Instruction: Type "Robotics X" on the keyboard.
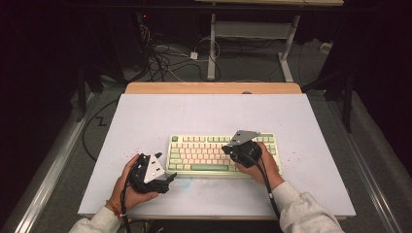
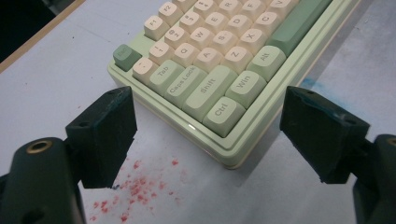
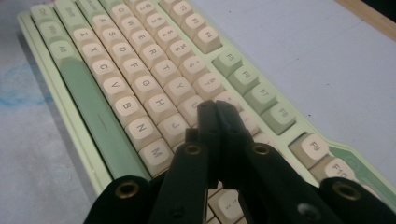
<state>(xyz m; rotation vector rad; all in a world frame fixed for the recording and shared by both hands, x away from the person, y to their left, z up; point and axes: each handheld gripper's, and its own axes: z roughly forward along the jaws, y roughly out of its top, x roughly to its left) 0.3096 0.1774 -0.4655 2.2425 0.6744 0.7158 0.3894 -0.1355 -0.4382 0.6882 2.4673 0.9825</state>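
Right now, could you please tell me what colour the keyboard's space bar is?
The space bar is a muted green, darker than the keyboard's pale green case; clearest in the right gripper view.

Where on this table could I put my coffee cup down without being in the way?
Bare room: the far strip between the keyboard and the wooden edge, and the right side. Crowded: the near edge, with the left hand-held gripper and right hand-held gripper.

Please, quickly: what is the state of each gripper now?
Left gripper: open, holding nothing, beside the keyboard corner.
Right gripper: closed, empty, fingers over the keys.
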